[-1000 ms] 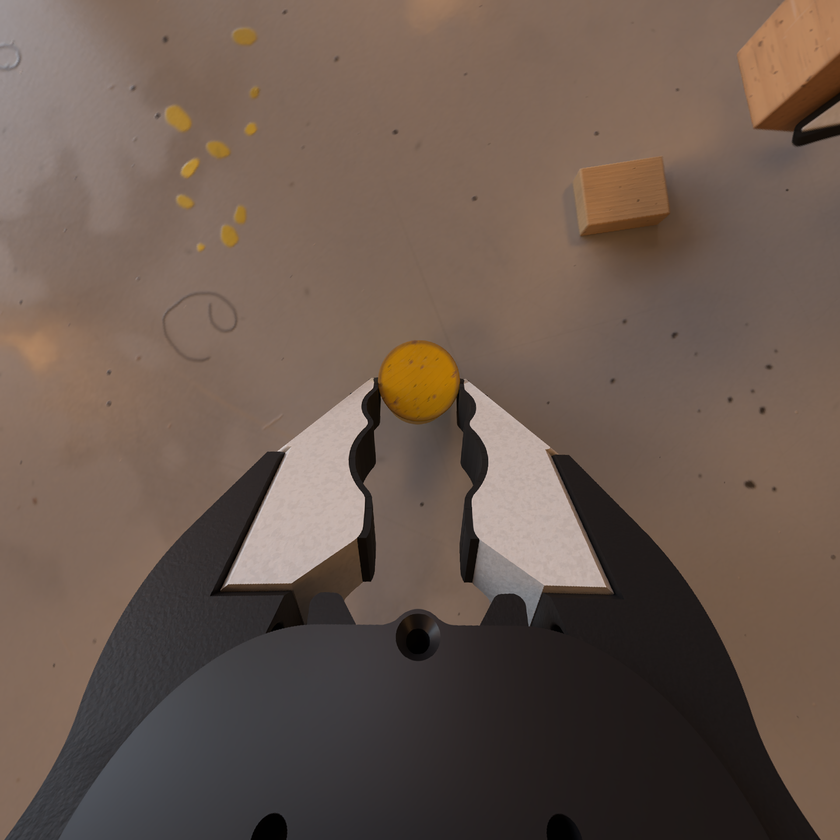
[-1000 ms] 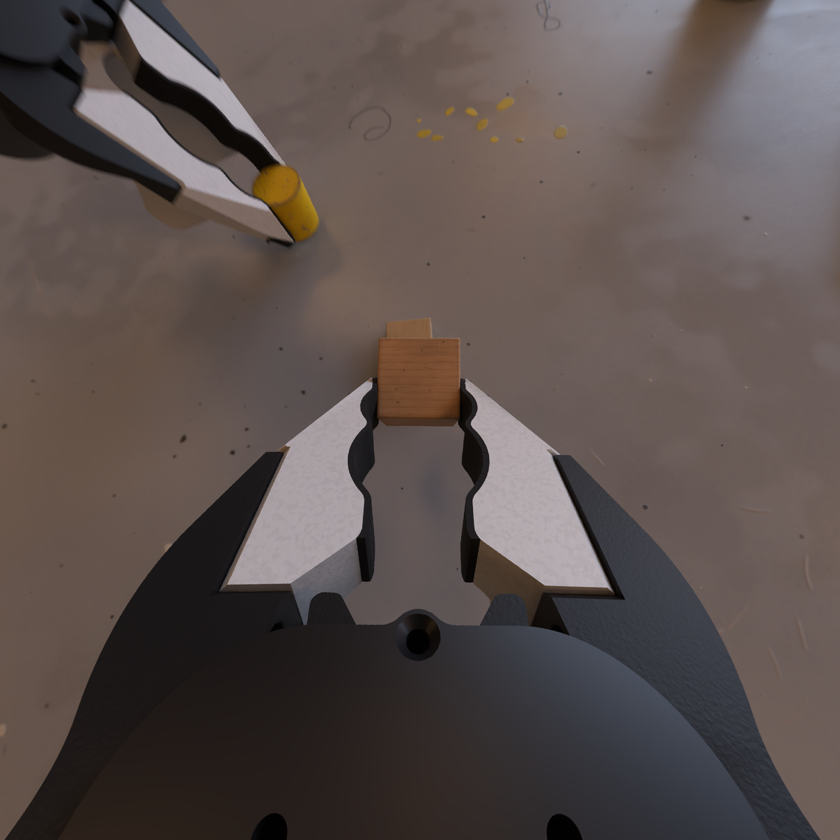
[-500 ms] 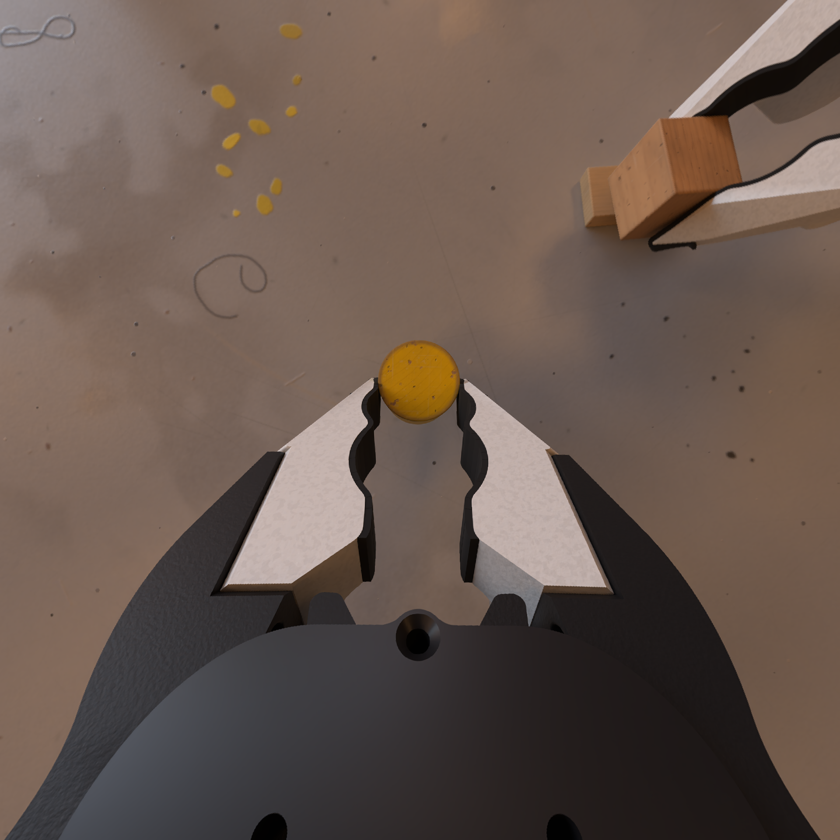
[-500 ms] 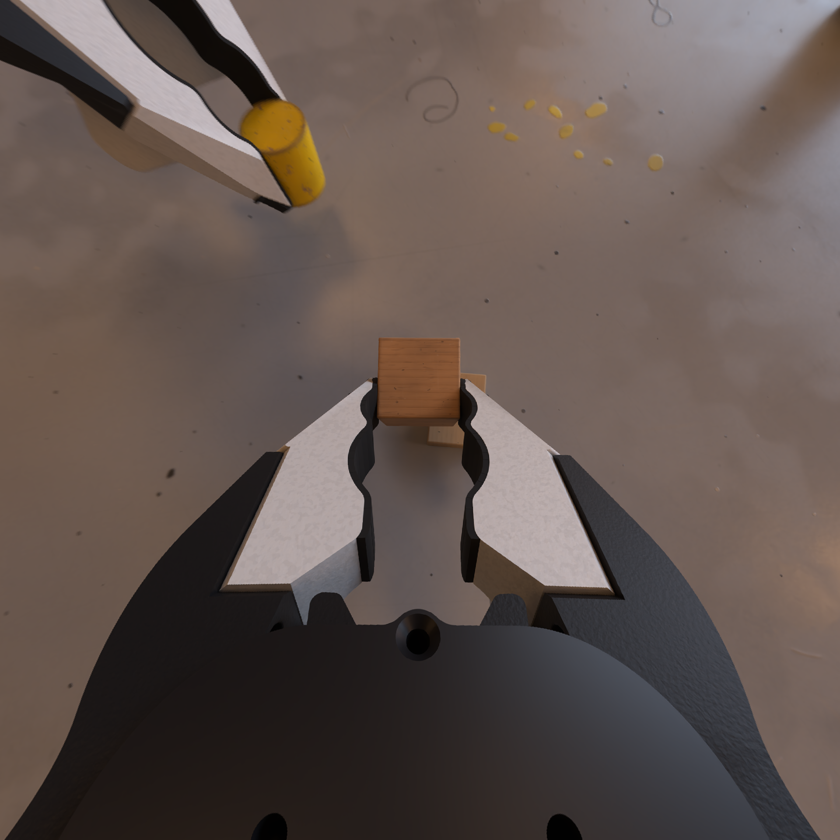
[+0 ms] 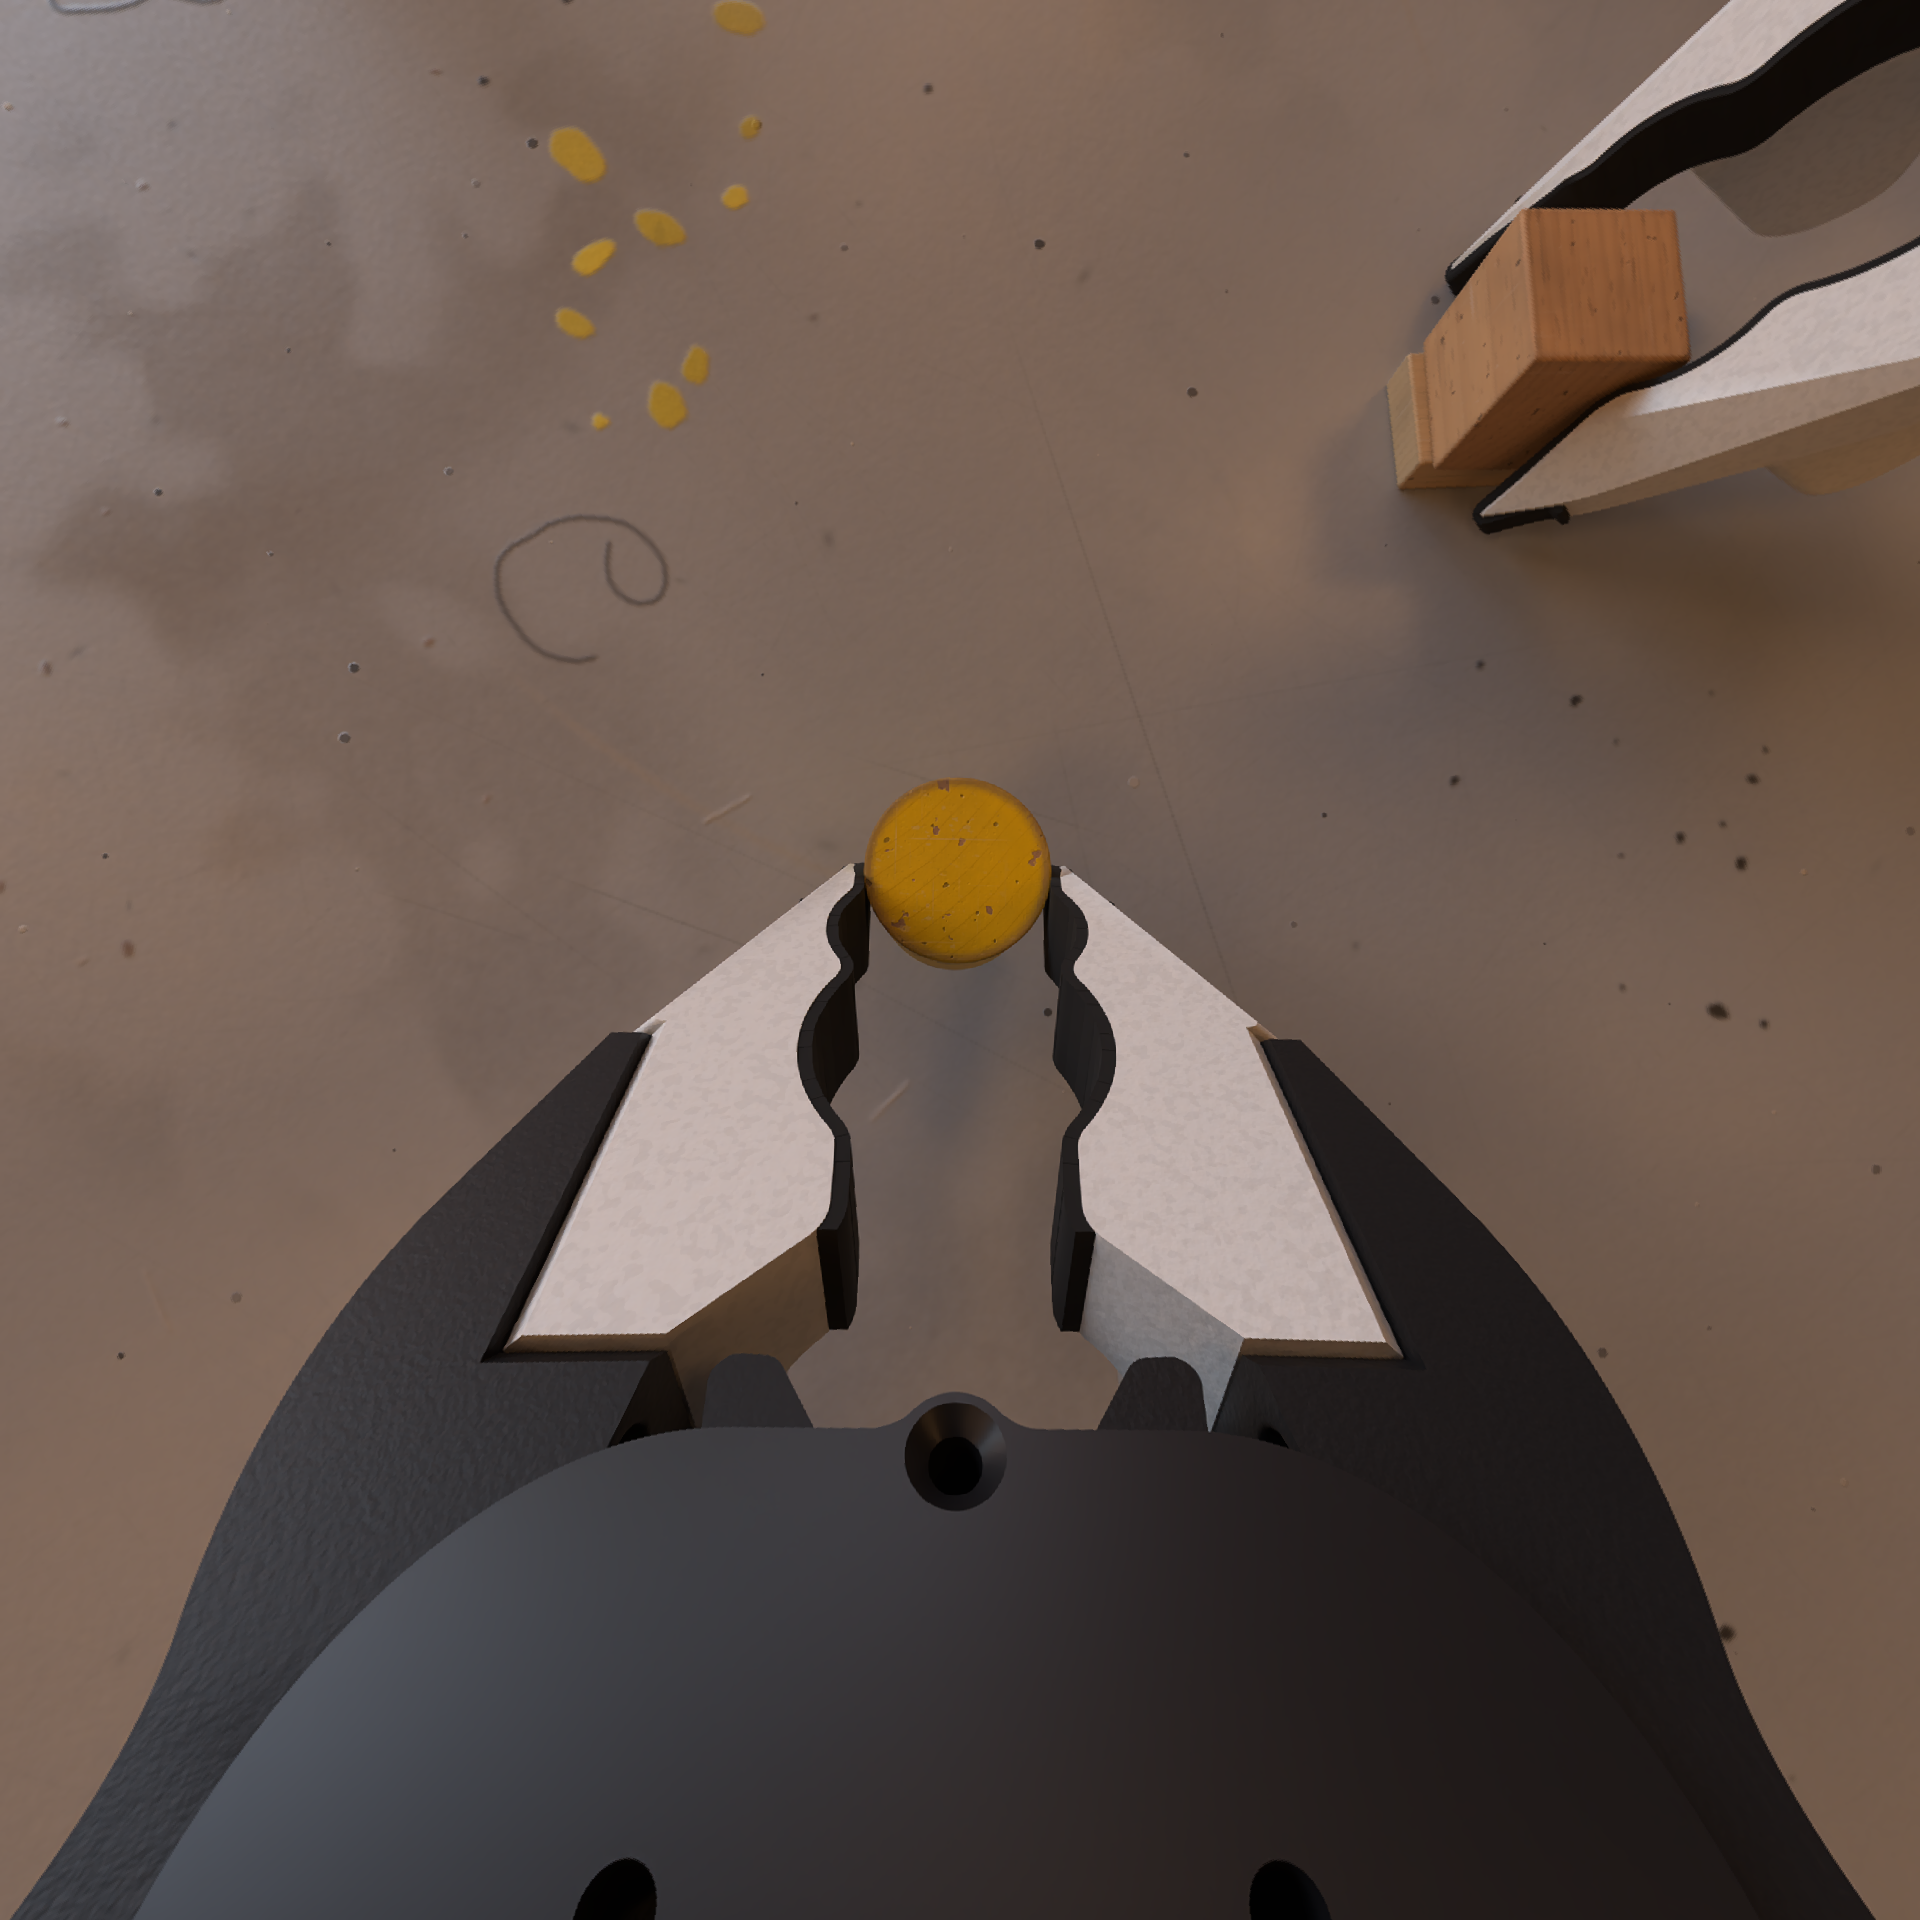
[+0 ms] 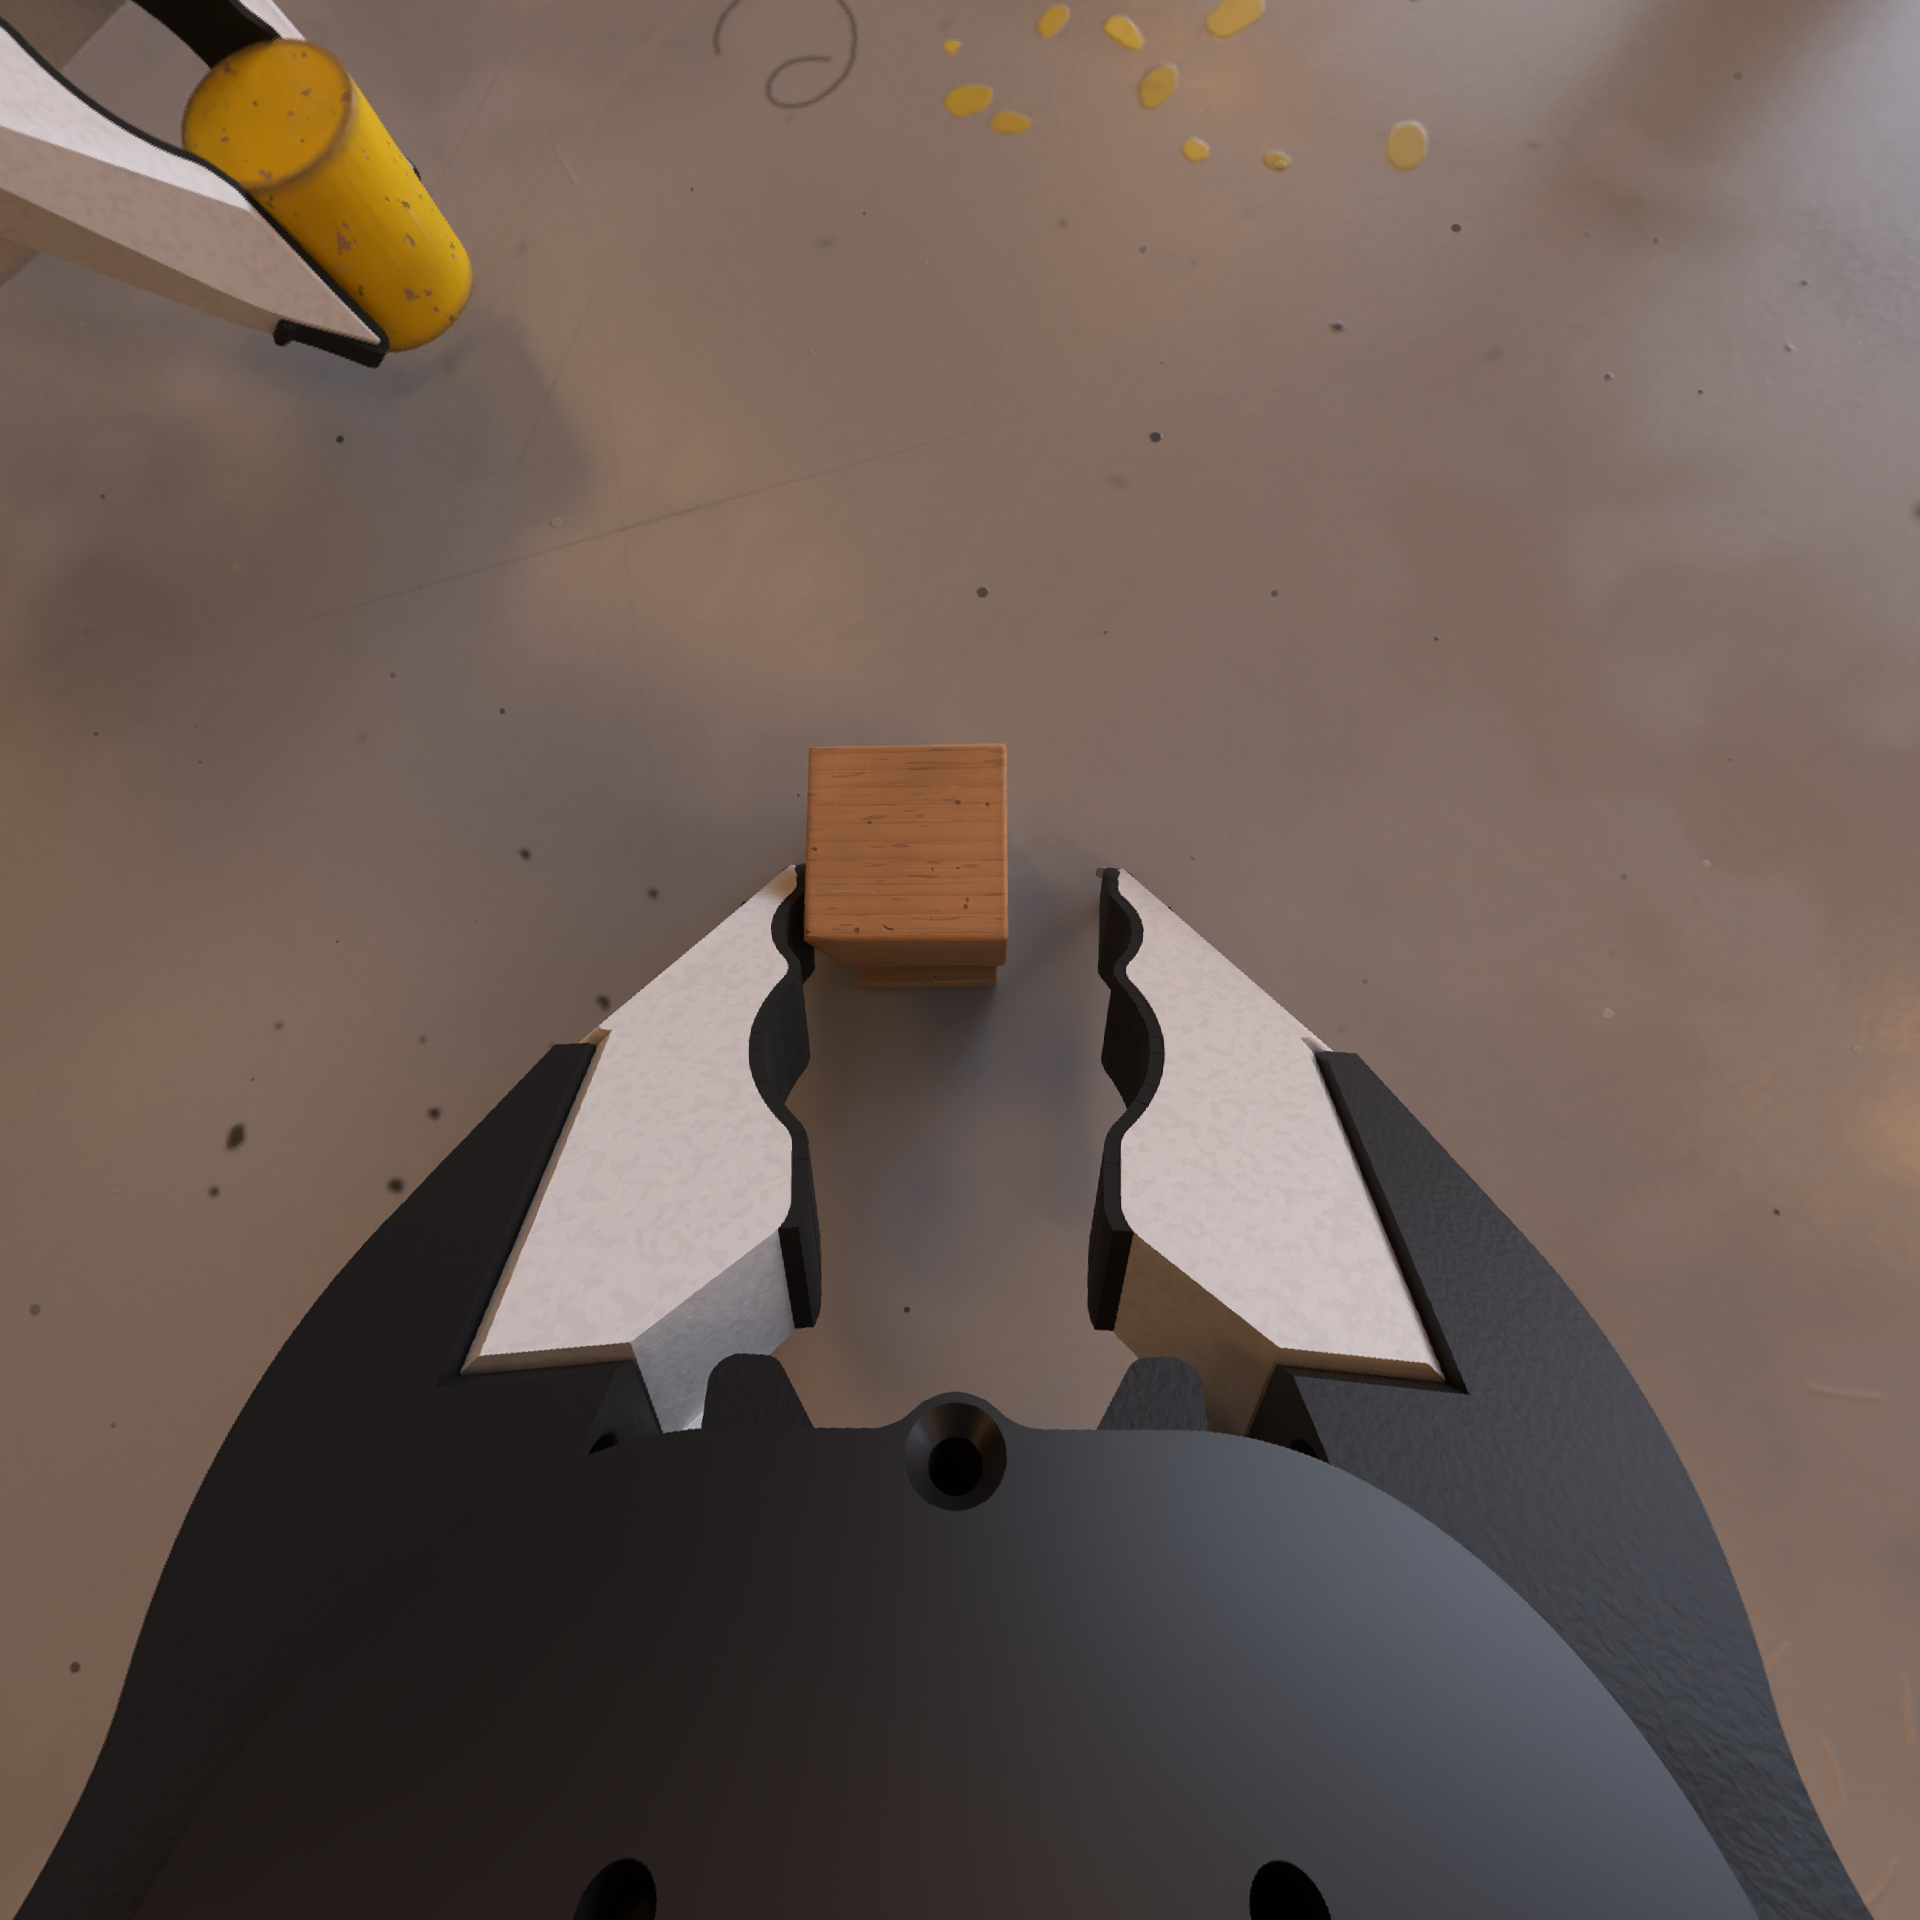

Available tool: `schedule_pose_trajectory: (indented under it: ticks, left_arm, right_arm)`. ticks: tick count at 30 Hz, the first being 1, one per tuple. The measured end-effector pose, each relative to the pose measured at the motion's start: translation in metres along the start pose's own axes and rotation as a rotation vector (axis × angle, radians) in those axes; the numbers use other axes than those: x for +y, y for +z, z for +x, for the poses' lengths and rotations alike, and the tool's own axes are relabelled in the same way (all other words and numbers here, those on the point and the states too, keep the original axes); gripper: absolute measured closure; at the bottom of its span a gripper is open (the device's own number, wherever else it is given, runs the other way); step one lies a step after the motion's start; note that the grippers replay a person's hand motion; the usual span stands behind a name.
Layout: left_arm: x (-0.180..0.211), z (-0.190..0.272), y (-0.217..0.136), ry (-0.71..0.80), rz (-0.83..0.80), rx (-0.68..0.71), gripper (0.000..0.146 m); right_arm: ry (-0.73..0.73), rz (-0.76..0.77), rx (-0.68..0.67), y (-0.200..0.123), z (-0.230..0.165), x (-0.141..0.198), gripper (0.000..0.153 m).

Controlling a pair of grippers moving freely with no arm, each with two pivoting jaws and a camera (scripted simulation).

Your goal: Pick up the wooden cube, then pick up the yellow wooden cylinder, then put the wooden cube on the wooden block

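- The left claw [image 5: 956, 878] grips the yellow wooden cylinder [image 5: 956, 873] at its fingertips, above the counter [image 5: 312, 935].
- The right claw [image 6: 951, 883] is spread apart; the wooden cube [image 6: 906, 844] sits on the wooden block [image 6: 927, 975], touching the left finger [image 6: 665, 1122] only.

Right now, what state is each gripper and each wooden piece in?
Left gripper: shut on the yellow wooden cylinder.
Yellow wooden cylinder: held between the fingers.
Right gripper: open, right finger clear.
Brown wooden cube: on the pale wooden block, touching the left finger.
Pale wooden block: on the table, mostly hidden.
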State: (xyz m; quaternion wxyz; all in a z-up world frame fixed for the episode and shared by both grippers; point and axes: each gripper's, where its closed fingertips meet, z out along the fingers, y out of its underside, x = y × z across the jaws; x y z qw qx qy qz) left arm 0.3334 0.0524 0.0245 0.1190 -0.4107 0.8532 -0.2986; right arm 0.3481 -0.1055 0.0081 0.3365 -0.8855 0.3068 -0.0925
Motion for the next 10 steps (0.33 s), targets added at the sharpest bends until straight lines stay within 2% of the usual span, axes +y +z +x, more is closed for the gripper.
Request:
schedule_pose_trajectory:
  ticks: [10]
  left_arm:
    - [0.0006, 0.0059, 0.0074, 0.006, -0.007, 0.030, 0.113]
  right_arm:
    - [-0.006, -0.012, -0.021, -0.0017, -0.0030, 0.0015, 0.105]
